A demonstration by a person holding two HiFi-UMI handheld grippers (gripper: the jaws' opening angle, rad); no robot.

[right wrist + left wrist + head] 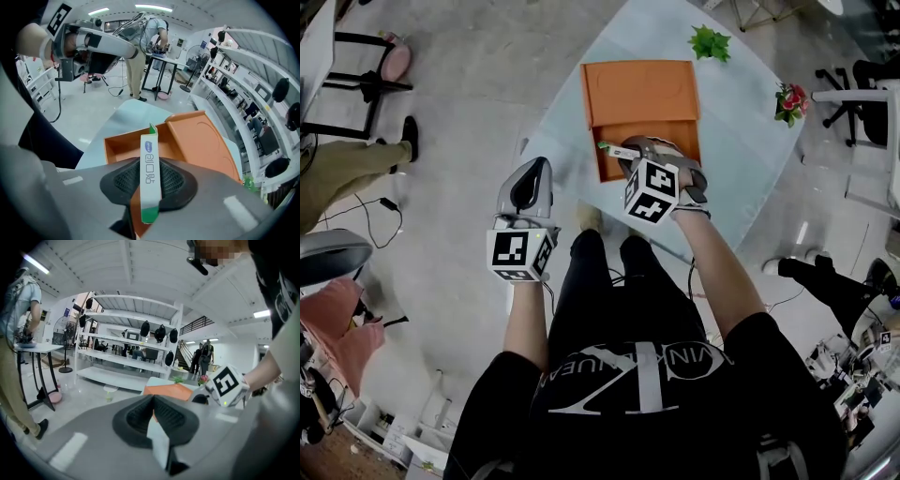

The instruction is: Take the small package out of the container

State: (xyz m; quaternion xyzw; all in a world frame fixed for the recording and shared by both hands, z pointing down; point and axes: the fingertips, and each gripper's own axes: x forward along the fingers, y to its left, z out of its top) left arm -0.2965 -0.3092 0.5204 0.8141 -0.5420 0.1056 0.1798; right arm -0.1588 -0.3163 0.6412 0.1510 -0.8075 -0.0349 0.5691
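Right gripper view is showing the small package (151,180), a slim white carton with a green end and blue print, standing on edge in the lower middle of the frame. The right hand-held gripper (151,161) is pinching it, with both dark ribbed pads (176,180) pressing on its flat sides. Behind the package, the orange container (123,146) is sitting open, and its lid (206,140) is lying back flat toward the right of the frame.

In the head view this gripper is pointing steeply down over the near edge of the container at frame centre. The package's green tip is poking out to the left of the jaws. Whether the package is touching the container I cannot tell.

The container is resting on a pale glassy surface (741,141). The surface is also carrying a small green plant (710,43) near the top of the frame and a red flower cluster (790,99) at the right.

The left hand-held gripper (528,178) is hanging just off the surface's left edge, left of centre, with its jaws drawn together and gripping nothing.
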